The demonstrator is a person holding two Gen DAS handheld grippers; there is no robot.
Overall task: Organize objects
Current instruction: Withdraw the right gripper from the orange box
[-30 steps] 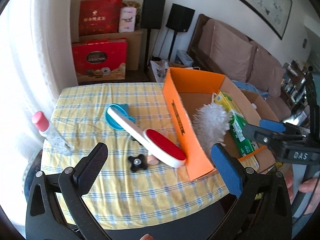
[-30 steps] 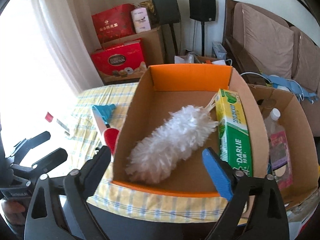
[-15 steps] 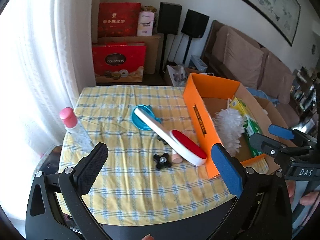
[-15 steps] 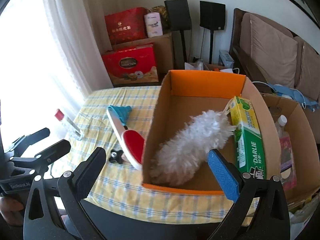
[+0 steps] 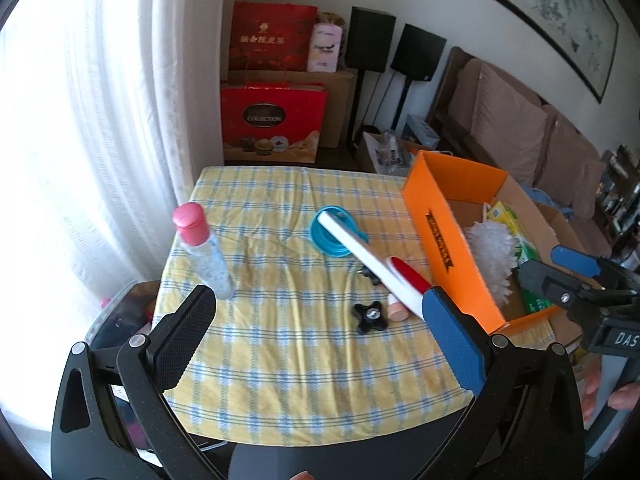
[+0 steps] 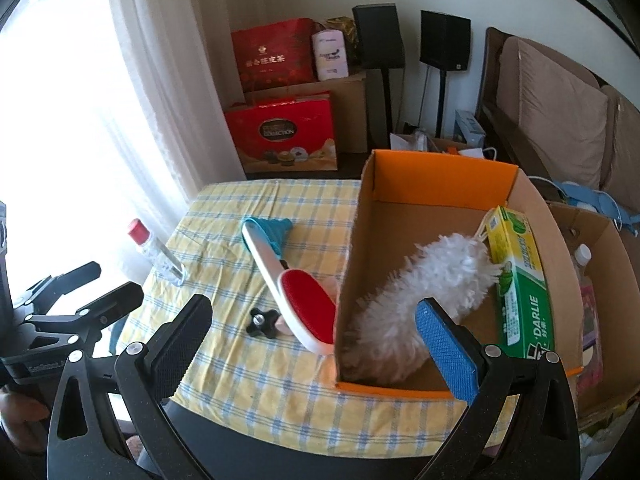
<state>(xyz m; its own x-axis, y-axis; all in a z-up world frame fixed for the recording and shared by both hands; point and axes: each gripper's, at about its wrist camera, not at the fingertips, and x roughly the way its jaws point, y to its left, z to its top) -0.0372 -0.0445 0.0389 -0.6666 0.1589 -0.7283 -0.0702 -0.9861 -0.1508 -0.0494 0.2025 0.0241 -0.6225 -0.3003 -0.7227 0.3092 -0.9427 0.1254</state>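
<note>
An orange cardboard box (image 6: 436, 178) (image 5: 440, 236) stands on the right side of the checked tablecloth (image 5: 280, 344). Inside it lie a white fluffy duster (image 6: 424, 292) and a green DARLIE carton (image 6: 520, 276). A white lint brush with a red pad (image 6: 292, 296) (image 5: 380, 268) leans against the box's left wall, over a teal dish (image 5: 332, 232). A black star knob (image 5: 369, 317) and a small pink piece (image 5: 398, 311) lie near it. A clear bottle with a pink cap (image 5: 202, 252) stands at the left. My left gripper (image 5: 320, 344) and right gripper (image 6: 312, 348) both hang open and empty above the table's near edge.
A second brown box (image 6: 596, 280) with a bottle sits right of the orange one. Behind the table are red gift boxes (image 5: 272, 120), two black speakers (image 5: 370, 40) and a brown sofa (image 5: 516, 132). A white curtain (image 5: 100, 120) hangs along the left side.
Both grippers have pulled back and swung left, so more of the tablecloth and the bottle show. The objects on the table have not moved.
</note>
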